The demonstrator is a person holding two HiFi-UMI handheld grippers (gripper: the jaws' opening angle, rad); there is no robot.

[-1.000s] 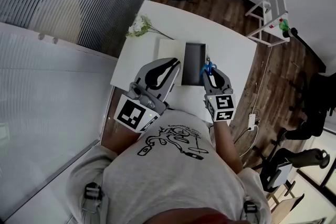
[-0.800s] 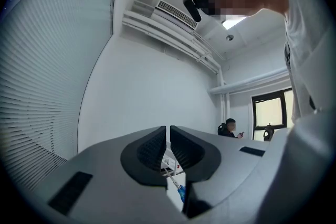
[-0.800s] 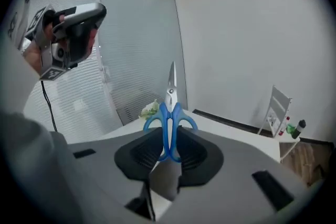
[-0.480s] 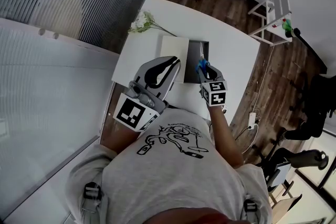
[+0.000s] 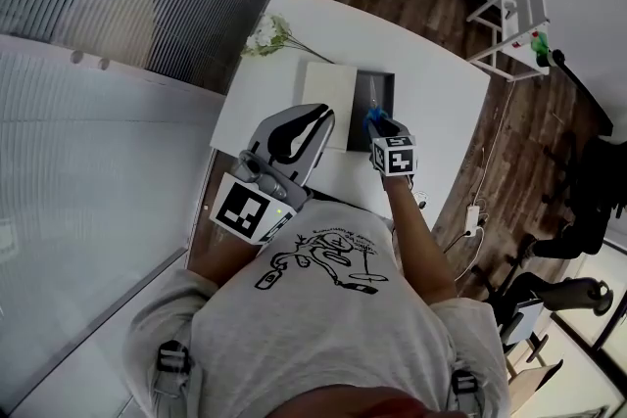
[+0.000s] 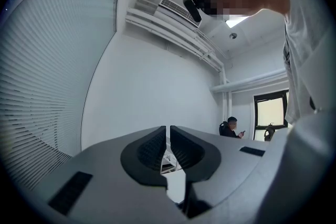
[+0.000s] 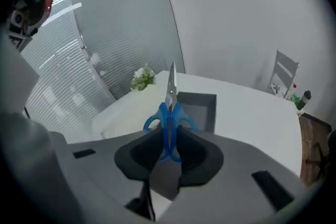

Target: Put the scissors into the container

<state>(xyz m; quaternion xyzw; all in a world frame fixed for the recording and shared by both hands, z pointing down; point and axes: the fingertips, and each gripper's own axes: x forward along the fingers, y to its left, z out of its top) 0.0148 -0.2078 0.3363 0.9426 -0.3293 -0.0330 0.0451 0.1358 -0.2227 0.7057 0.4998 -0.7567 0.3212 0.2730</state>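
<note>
Scissors point(image 7: 169, 122) with blue handles sit clamped between the jaws of the right gripper point(image 7: 169, 139). The pads press on the handle loops from both sides, and the closed blades point straight out ahead of the jaws. From the head view the scissors point(image 5: 373, 107) are off the table, and their blades lie across the open top of the container point(image 5: 380, 89). The right gripper point(image 5: 381, 125) hangs at the container's near edge. How high the blade tip stands above the container floor cannot be told.

The container point(image 7: 202, 108) is a dark grey rectangular box with low walls, standing open on the white table point(image 5: 436, 103). Its dark floor shows beside the blades. A cream panel point(image 5: 325, 101) of like size lies flat just beside the container, on its left. A bunch of white flowers point(image 5: 265, 36) lies well away from the container, at the table's far left corner.

The left gripper point(image 5: 317, 119) is held up on the near left of the container, clear of the table. Its jaws point(image 6: 168, 140) stand together with only a thin slit between them and grip nothing.
</note>
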